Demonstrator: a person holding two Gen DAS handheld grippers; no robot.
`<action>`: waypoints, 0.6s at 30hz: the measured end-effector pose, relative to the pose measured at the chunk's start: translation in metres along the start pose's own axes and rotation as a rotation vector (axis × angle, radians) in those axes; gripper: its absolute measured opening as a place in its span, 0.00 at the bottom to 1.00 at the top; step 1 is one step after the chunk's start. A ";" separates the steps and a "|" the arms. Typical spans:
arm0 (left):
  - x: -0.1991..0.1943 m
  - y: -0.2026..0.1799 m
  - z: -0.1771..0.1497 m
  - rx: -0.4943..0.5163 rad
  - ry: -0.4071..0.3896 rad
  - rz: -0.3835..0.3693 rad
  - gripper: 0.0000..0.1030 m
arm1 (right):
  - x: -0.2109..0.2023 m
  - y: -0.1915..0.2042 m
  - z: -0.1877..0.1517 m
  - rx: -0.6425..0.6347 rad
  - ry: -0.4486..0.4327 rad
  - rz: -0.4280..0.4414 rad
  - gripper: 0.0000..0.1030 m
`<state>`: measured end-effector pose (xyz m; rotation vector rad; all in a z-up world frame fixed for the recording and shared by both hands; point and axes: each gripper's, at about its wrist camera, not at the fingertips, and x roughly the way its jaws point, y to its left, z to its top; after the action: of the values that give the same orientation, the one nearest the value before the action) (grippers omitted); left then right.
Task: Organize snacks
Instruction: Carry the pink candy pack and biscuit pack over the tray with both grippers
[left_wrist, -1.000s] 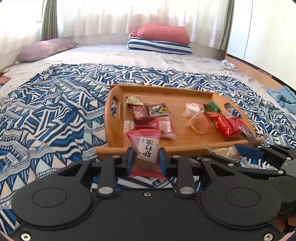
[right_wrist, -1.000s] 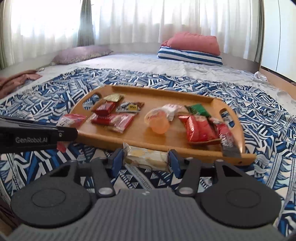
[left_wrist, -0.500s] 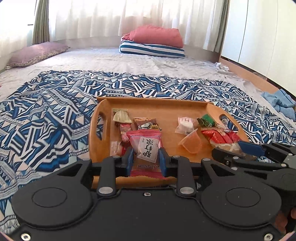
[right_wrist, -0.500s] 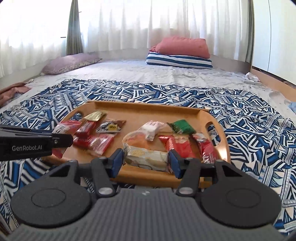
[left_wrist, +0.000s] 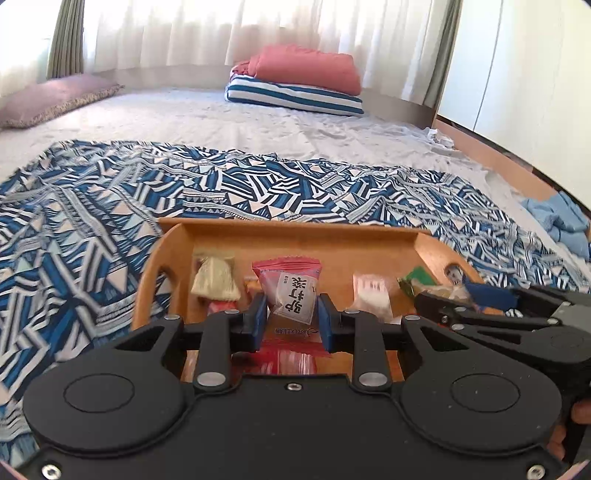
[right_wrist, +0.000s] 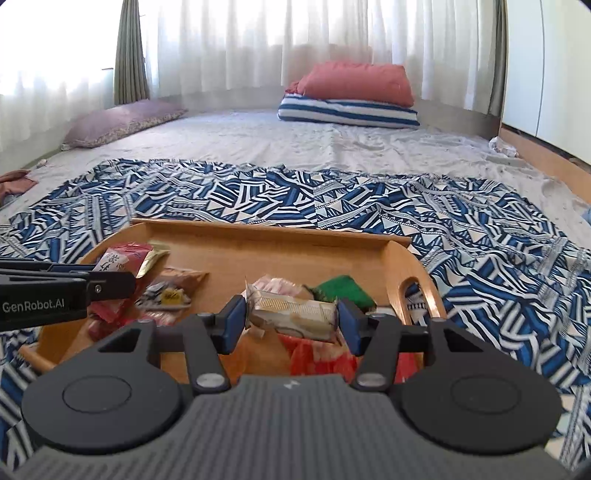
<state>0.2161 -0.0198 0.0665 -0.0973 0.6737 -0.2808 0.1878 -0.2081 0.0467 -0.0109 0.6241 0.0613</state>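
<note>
- Over the wooden tray (left_wrist: 295, 236), left gripper (left_wrist: 292, 317) fingers (left_wrist: 256, 321) clamped narrow on a pink snack packet (left_wrist: 290, 291).
- Pink packet stands upright between the fingers, long axis running away from the camera, crimped top edge pointing toward the far tray wall; white label with dark characters faces up.
- Lower end of the pink packet hangs below the fingers, blurred.
- Right gripper (right_wrist: 291, 321) fingers (right_wrist: 232, 323) hold a beige snack packet (right_wrist: 295, 314) at a medium gap, one pad on each end.
- Beige packet lies crosswise, long axis left to right across the right wrist view, right end a bit lower than the left; crinkled wrapper, print unreadable.
- Both packets are in the air above the tray, not resting on it.
- Tray sits on a blue and white patterned blanket (right_wrist: 461, 229) spread on the bed (right_wrist: 295, 144); cut-out handles at both short ends.
- Loose in the tray: yellowish packet (left_wrist: 216, 282) at the left, white packet (left_wrist: 371, 297) right of centre, green packet (right_wrist: 341, 290) near the right handle, red packets (right_wrist: 321, 360) under the right gripper, a dark printed packet (right_wrist: 168, 295) left of centre.
- Right gripper's fingers also show at the right edge of the left wrist view, over the tray's right part; left gripper's fingers show at the left edge of the right wrist view with the pink packet.
- Far side of the bed: red pillow (left_wrist: 306, 68) stacked on a striped pillow (left_wrist: 295, 96), purple pillow (left_wrist: 55, 98) at the left, curtains (right_wrist: 258, 48) behind.
- Light blue cloth (left_wrist: 557, 221) off the blanket at the right.
</note>
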 end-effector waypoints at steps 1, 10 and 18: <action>0.007 0.002 0.004 -0.010 0.004 -0.002 0.26 | 0.008 -0.002 0.003 0.003 0.006 0.002 0.56; 0.068 0.011 0.029 -0.040 0.032 0.038 0.26 | 0.066 -0.021 0.033 0.095 0.054 0.002 0.56; 0.101 0.014 0.036 -0.030 0.057 0.069 0.26 | 0.098 -0.025 0.040 0.092 0.087 -0.004 0.56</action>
<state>0.3173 -0.0355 0.0308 -0.0950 0.7364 -0.2077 0.2919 -0.2268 0.0215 0.0748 0.7139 0.0277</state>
